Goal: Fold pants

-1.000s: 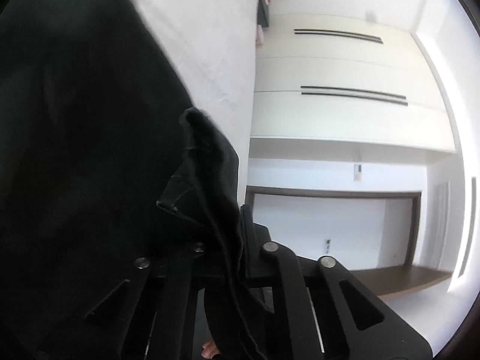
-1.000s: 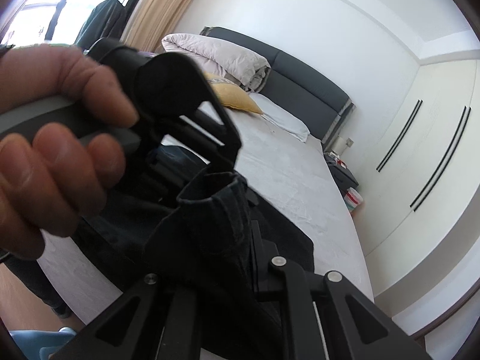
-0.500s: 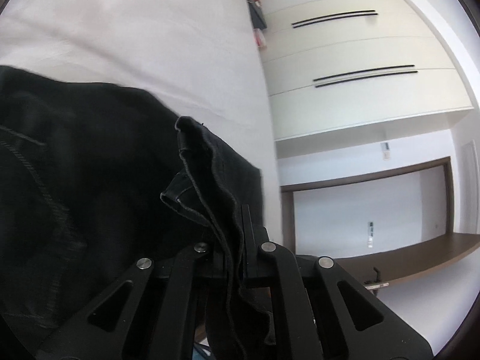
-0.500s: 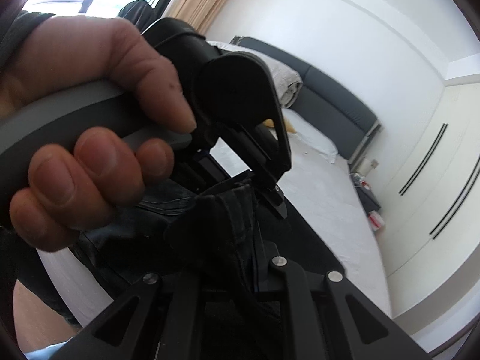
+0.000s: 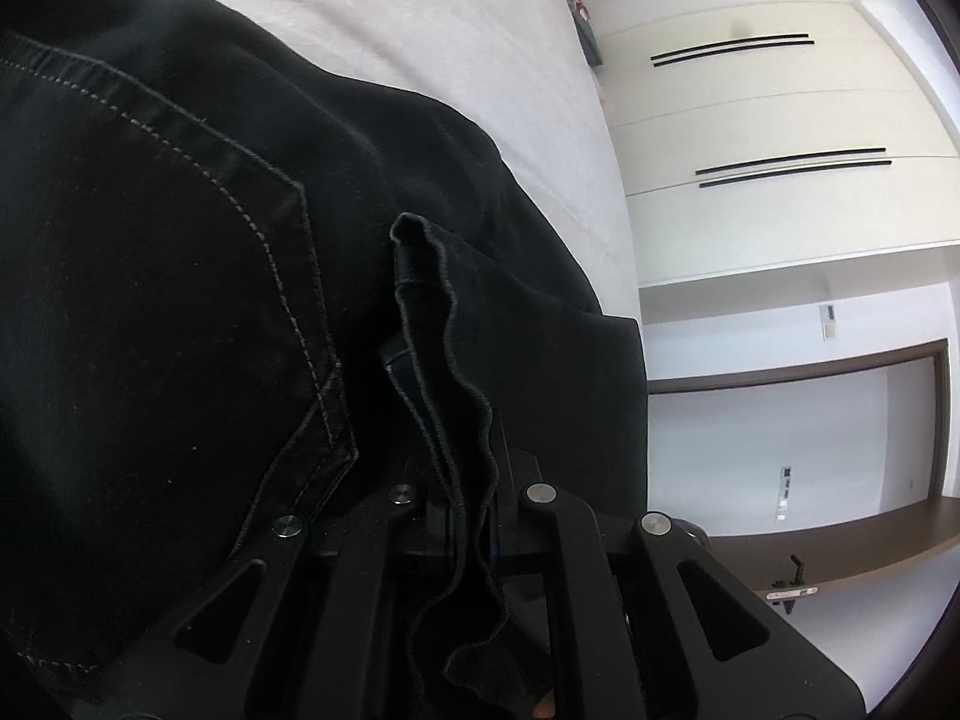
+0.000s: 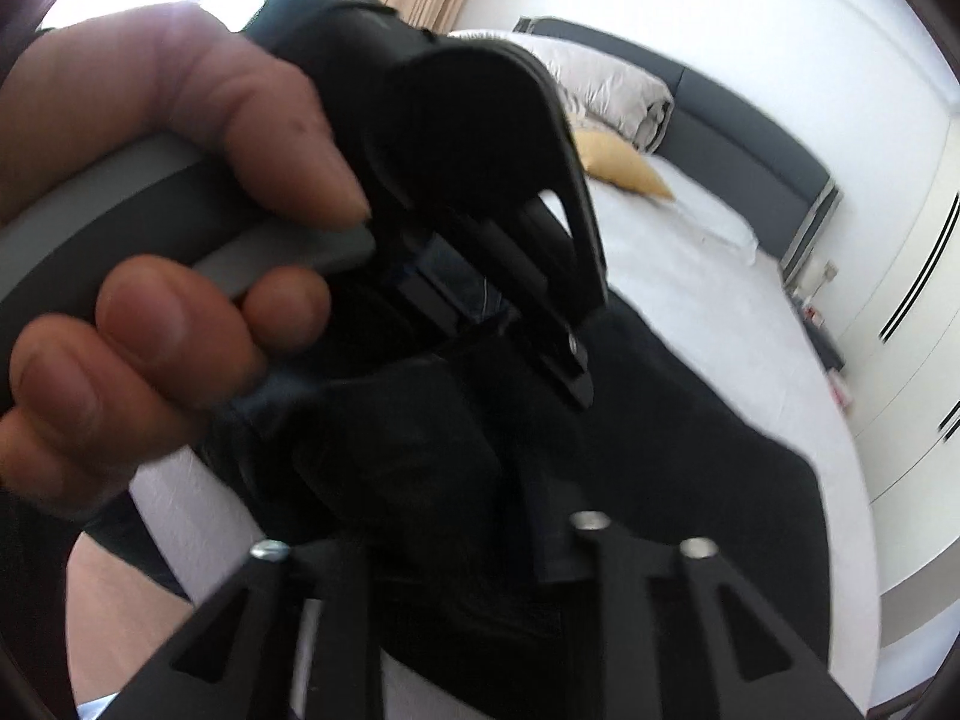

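Left gripper [image 5: 462, 516] clamps the stitched black denim pants [image 5: 180, 276]; right gripper [image 6: 456, 546] is opening around them.

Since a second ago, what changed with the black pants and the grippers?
The pants came down onto the white bed and now lie spread on it. The right gripper is opening, with dark cloth between its fingers. The left gripper stayed shut on the hem, and the hand kept gripping its handle.

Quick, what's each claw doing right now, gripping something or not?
Left gripper: shut on a folded edge of the black pants.
Right gripper: jaws opening, with the dark pants cloth between them.
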Available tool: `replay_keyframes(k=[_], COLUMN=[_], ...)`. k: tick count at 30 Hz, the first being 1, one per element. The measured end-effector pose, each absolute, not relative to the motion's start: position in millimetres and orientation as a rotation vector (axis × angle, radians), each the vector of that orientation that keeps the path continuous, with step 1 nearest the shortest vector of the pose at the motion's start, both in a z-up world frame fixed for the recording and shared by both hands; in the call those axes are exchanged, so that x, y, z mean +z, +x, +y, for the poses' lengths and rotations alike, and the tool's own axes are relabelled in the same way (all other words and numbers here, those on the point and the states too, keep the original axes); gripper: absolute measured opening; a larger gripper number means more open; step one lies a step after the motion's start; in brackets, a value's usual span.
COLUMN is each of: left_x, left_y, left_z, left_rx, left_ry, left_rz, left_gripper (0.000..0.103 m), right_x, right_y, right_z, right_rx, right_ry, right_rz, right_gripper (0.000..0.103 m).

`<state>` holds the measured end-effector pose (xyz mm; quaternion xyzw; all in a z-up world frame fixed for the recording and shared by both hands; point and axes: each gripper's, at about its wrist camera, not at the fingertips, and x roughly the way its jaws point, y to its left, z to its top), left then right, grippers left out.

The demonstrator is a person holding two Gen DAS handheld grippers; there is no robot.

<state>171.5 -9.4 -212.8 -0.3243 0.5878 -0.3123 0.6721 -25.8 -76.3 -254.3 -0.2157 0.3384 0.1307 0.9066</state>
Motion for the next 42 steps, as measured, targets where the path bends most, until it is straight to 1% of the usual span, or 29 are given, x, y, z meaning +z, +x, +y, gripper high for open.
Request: replay_keyframes(k=[1,2,4,6,8,9,11,13,15,18,20,22,23,24,25,26,29,30,32,33,35,36,38,39,40,41,42], left_x=[-212.6,-213.8,-209.3,-199.6,-195.5,-193.2,-182.1,-164.9,-140.4,-118.5,-123.8,-147.0,-168.3,-182.3,-194.6,-196.4,-198.5,-191.2,-183.0,-173.9,-154.3,-155.5,-174.1,-185.0,-197.0,-204.7,-207.5], left_y=[169.4,169.8,156.5,143.7,134.4,124.1,125.2,115.4,116.0,106.1,102.7,100.0,98.1,98.0,108.9,107.8,106.1,109.6,110.6,106.9,103.9,101.6,100.2,101.3,106.4,108.3,109.8], left_z=[-9.5,-14.1,3.0,11.9,22.3,34.7,38.3,43.5,25.6,-21.4,-65.6,-93.6,-104.6,-110.4,-117.6,-115.0,-109.9,-108.9,-116.2,-115.5,-109.1,-107.9,-102.6,-101.3,-98.1,-91.5,-87.0], left_rx=[-0.701,-0.697,-0.684,-0.666,-0.649,-0.635,-0.601,-0.563,-0.603,-0.723,-0.816,-0.835,-0.819,-0.809,-0.807,-0.823,-0.834,-0.828,-0.838,-0.877,-0.905,-0.894,-0.865,-0.843,-0.815,-0.81,-0.801], left_ry=[-0.738,-0.738,-0.713,-0.675,-0.657,-0.647,-0.628,-0.596,-0.575,-0.543,-0.509,-0.482,-0.46,-0.455,-0.468,-0.5,-0.535,-0.524,-0.507,-0.51,-0.506,-0.5,-0.516,-0.523,-0.531,-0.557,-0.568], left_rz=[1.325,1.329,1.332,1.325,1.328,1.331,1.306,1.257,1.202,1.162,1.176,1.231,1.283,1.305,1.305,1.277,1.258,1.253,1.201,1.155,1.096,1.093,1.136,1.159,1.173,1.16,1.156], left_gripper=[0.006,0.007,0.011,0.015,0.021,0.029,0.033,0.041,0.041,0.049,0.049,0.049,0.049,0.049,0.048,0.048,0.046,0.046,0.047,0.047,0.047,0.047,0.047,0.047,0.046,0.042,0.038], right_x=[-251.6,-247.0,-233.3,-220.7,-210.2,-205.2,-193.2,-180.8,-177.3,-197.3,-216.0,-247.2,-261.8,-276.1,-284.3,-288.2,-285.5,-282.6,-268.1,-257.7,-239.1,-235.2,-237.1,-247.5,-268.0,-282.8,-298.1], right_y=[-27.2,-29.0,-38.6,-55.0,-69.4,-73.6,-78.4,-80.8,-83.5,-79.1,-79.1,-76.2,-70.2,-73.8,-80.3,-82.8,-86.7,-87.1,-84.9,-81.9,-80.8,-77.5,-71.0,-65.9,-60.8,-61.0,-65.7], right_z=[-81.8,-90.7,-113.9,-133.4,-154.7,-165.7,-191.3,-224.6,-252.8,-295.0,-306.3,-312.0,-312.0,-314.0,-318.2,-320.5,-330.5,-330.2,-333.0,-332.5,-327.2,-321.0,-305.8,-296.3,-286.3,-281.0,-281.7], right_rx=[0.271,0.275,0.297,0.318,0.314,0.305,0.286,0.291,0.333,0.379,0.393,0.376,0.353,0.318,0.289,0.293,0.317,0.322,0.367,0.409,0.492,0.538,0.619,0.64,0.638,0.605,0.566], right_ry=[-0.427,-0.399,-0.318,-0.256,-0.2,-0.159,-0.064,0.102,0.306,0.607,0.691,0.751,0.763,0.759,0.752,0.762,0.783,0.786,0.851,0.86,0.858,0.86,0.843,0.831,0.814,0.794,0.79], right_rz=[0.702,0.706,0.704,0.686,0.673,0.674,0.67,0.658,0.639,0.636,0.65,0.723,0.77,0.792,0.781,0.771,0.783,0.793,0.78,0.738,0.686,0.681,0.707,0.744,0.823,0.884,0.891], right_gripper=[0.046,0.059,0.068,0.071,0.073,0.073,0.073,0.073,0.073,0.073,0.073,0.073,0.066,0.053,0.03,0.024,0.024,0.025,0.031,0.031,0.041,0.044,0.053,0.057,0.063,0.056,0.045])
